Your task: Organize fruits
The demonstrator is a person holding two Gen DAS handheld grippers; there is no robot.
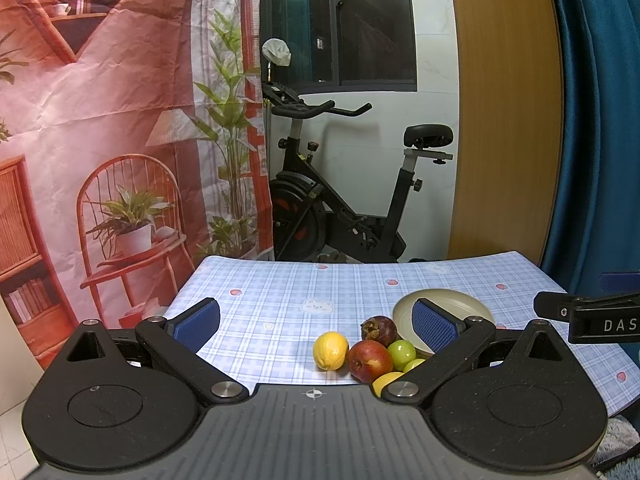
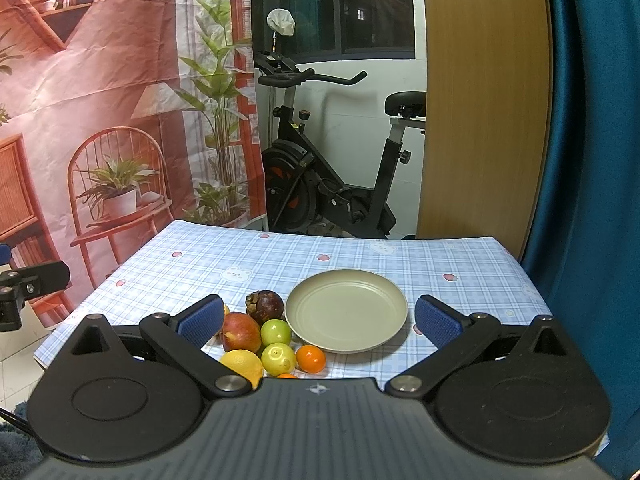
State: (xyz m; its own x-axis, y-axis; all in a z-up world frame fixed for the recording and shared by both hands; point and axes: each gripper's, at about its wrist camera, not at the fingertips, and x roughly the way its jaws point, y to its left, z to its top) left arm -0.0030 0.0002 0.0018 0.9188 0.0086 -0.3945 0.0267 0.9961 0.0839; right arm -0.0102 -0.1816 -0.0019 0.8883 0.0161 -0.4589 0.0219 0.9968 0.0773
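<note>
An empty pale green plate [image 2: 347,311] sits on the checked tablecloth [image 2: 320,256]; it also shows in the left wrist view [image 1: 460,305]. Left of it lies a cluster of fruit: a dark mangosteen [image 2: 265,305], a red apple [image 2: 241,333], two green fruits [image 2: 275,332] [image 2: 278,358], a lemon [image 2: 242,365] and an orange [image 2: 311,358]. The left wrist view shows a lemon [image 1: 330,350], the apple [image 1: 370,361] and the mangosteen [image 1: 378,330]. My left gripper [image 1: 316,322] is open and empty, above the table's near edge. My right gripper [image 2: 319,320] is open and empty, above the fruit and plate.
An exercise bike [image 2: 320,184] stands behind the table. A printed backdrop [image 2: 100,120] hangs at the left, a wooden panel [image 2: 484,100] and blue curtain [image 2: 592,160] at the right. The right gripper's body [image 1: 600,316] shows in the left view's right edge.
</note>
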